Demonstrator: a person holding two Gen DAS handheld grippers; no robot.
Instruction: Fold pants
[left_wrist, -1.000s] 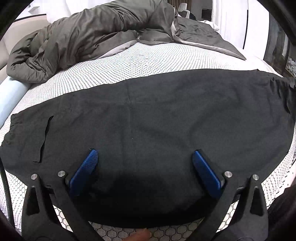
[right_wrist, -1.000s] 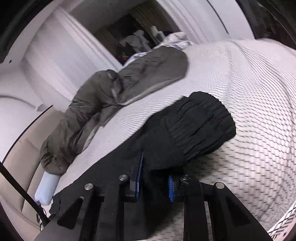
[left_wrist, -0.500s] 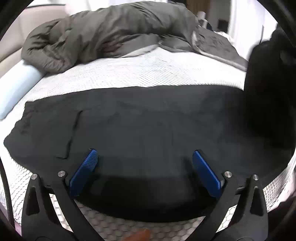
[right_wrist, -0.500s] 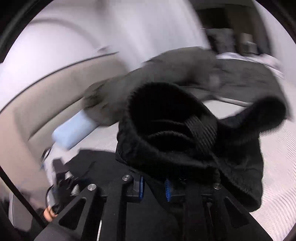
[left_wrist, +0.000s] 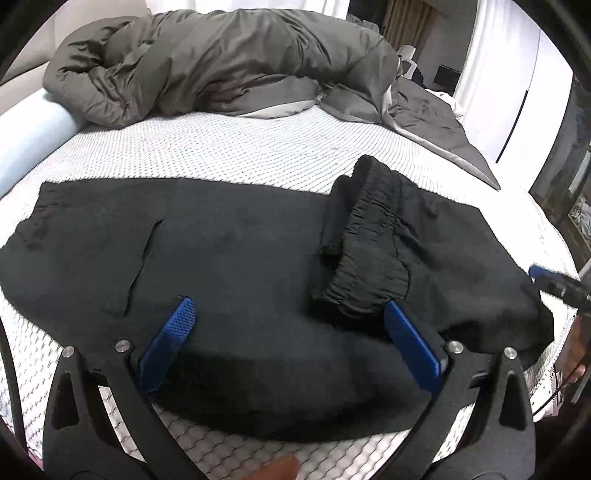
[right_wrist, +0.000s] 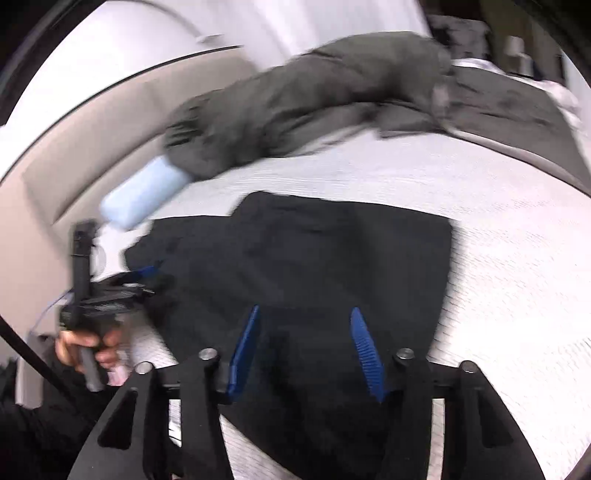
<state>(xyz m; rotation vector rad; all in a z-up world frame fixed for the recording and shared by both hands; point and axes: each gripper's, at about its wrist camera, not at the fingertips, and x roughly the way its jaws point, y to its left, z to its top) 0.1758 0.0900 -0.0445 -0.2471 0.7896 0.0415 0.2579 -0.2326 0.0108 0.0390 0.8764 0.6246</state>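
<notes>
Black pants lying flat on mattress, cuffed ends folded over; soft, limp, best pinched at hem corners; left gripper spread, holding nothing; right gripper opening, clear of cloth.

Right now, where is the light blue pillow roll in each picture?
Left wrist view: the light blue pillow roll lies at the far left edge, beside the grey duvet.
Right wrist view: the roll sits upper left, blurred, poking out from under the duvet's end.
Shared landmark: the black pants lying below it on the bed.
</notes>
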